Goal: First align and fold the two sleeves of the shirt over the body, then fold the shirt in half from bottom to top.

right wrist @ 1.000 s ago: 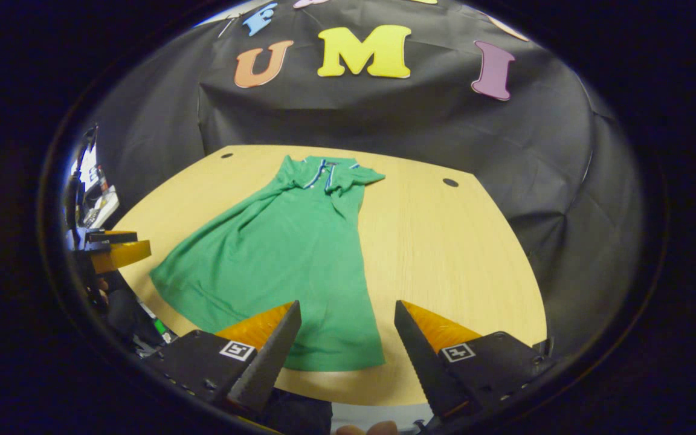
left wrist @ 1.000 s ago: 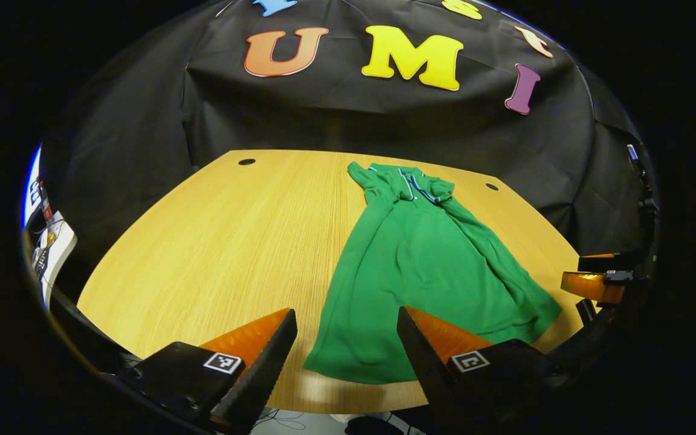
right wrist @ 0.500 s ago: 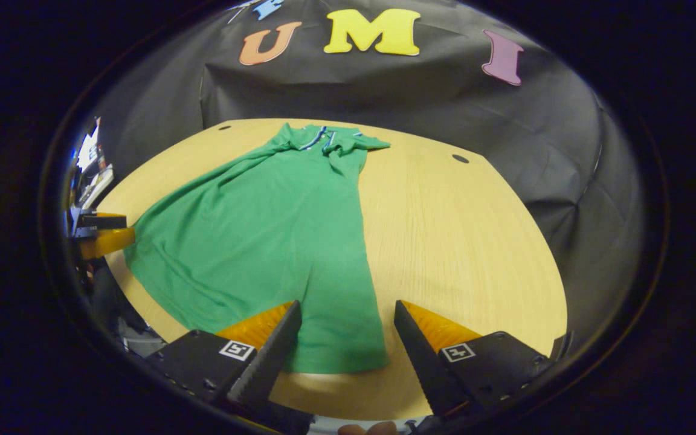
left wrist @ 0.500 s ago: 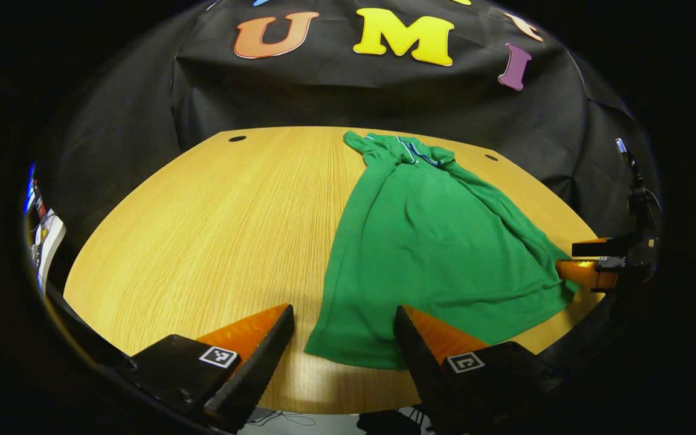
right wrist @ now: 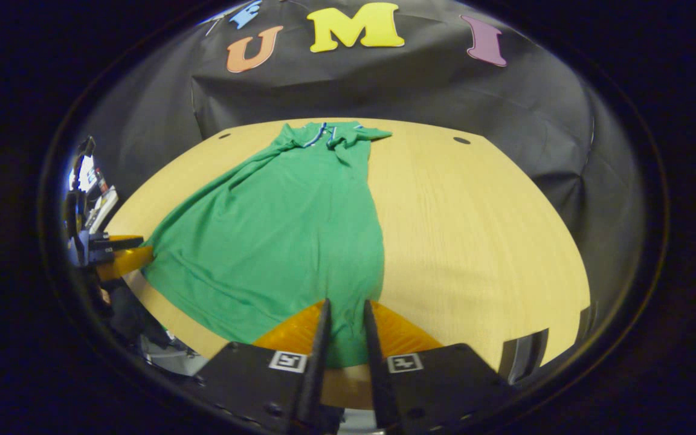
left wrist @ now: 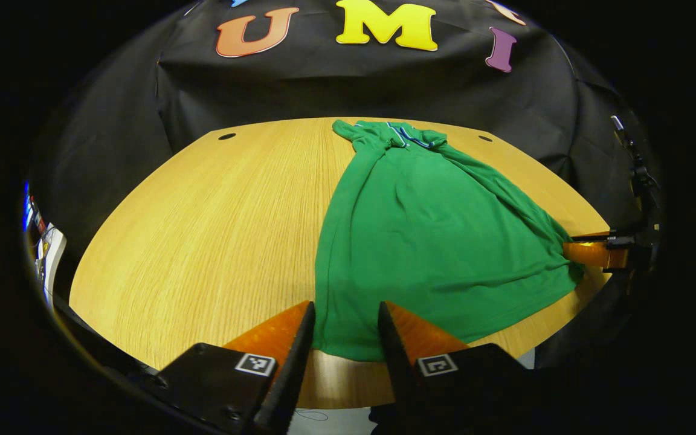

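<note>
Green polo shirt (left wrist: 426, 241): hem at lower centre | left gripper (left wrist: 341, 329): narrowed astride hem corner | right gripper (right wrist: 343, 326): nearly closed astride hem, contact unclear

Green shirt (left wrist: 420, 235) with white-and-blue trimmed collar (left wrist: 405, 134) lies flat on the wooden worktop (left wrist: 203, 229), collar toward the far edge, hem at the near edge. Sleeves are bunched in close by the collar, body fans out wide toward the hem, with long creases running along one side. One hem corner (left wrist: 339, 347) sits at the near edge, the other hem corner (right wrist: 348, 344) also near that edge. Fabric is plain, no print visible.
</note>
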